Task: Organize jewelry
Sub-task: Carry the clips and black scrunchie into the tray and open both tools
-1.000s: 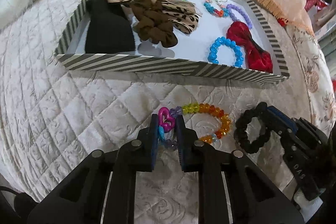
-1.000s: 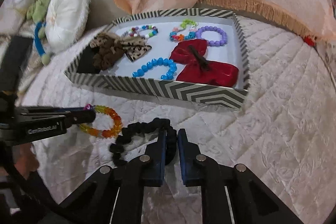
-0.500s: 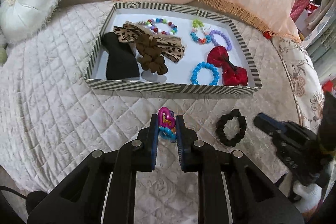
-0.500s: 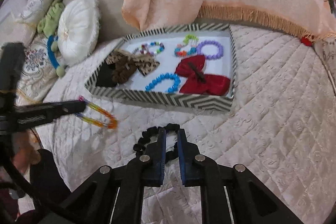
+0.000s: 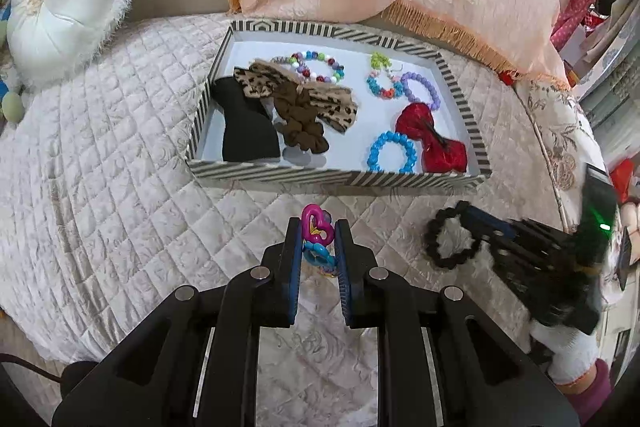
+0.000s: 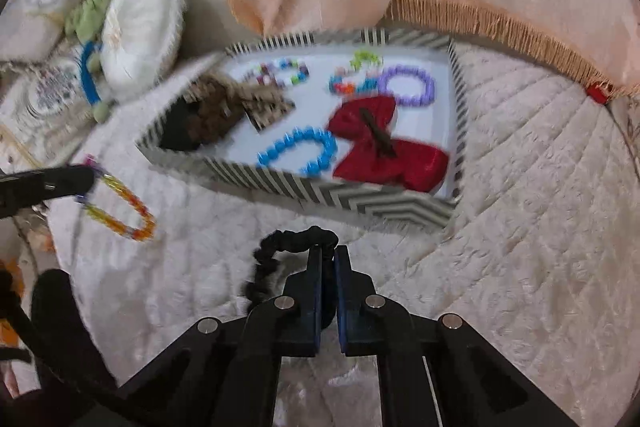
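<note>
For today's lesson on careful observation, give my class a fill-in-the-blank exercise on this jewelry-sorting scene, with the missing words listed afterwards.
1. The left gripper grips a multicolored bracelet by its pink charm, shaped like a ____.
2. The right gripper is shut on a bead bracelet coloured ____.
3. The striped tray holds a shiny bow coloured ____.
4. Beside that bow, nearest the tray's front wall, lies a bracelet of ____ beads.

Missing words: heart; black; red; blue
</note>
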`<state>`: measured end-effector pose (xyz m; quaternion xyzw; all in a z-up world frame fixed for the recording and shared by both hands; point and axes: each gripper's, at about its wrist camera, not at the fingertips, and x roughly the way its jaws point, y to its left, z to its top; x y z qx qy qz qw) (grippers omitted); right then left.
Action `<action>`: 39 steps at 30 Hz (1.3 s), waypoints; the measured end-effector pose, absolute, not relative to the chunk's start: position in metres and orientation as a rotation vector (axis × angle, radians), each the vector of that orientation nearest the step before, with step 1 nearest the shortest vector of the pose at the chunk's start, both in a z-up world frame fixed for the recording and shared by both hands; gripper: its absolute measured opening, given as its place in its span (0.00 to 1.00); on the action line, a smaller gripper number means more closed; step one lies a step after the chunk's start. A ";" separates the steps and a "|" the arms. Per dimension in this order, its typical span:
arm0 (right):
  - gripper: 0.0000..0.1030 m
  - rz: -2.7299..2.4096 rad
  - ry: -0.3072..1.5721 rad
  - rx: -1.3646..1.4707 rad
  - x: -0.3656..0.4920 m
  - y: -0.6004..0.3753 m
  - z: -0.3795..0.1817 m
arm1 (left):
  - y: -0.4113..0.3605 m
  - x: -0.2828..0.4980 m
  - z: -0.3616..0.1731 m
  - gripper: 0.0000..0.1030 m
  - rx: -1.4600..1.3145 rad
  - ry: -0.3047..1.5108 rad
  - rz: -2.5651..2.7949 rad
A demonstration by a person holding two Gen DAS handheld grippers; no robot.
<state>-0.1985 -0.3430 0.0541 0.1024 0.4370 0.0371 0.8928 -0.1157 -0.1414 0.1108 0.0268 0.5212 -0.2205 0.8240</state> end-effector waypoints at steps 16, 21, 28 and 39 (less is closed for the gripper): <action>0.05 0.096 0.744 0.214 -0.219 -0.350 0.149 | -0.166 -0.114 0.156 0.14 0.103 1.017 -0.489; 0.05 0.094 0.729 0.216 -0.217 -0.354 0.157 | -0.176 -0.112 0.168 0.14 0.127 0.986 -0.494; 0.05 0.098 0.735 0.216 -0.211 -0.359 0.157 | -0.191 -0.102 0.172 0.14 0.152 0.974 -0.501; 0.05 0.091 0.759 0.233 -0.186 -0.370 0.147 | -0.215 -0.083 0.157 0.14 0.155 1.004 -0.510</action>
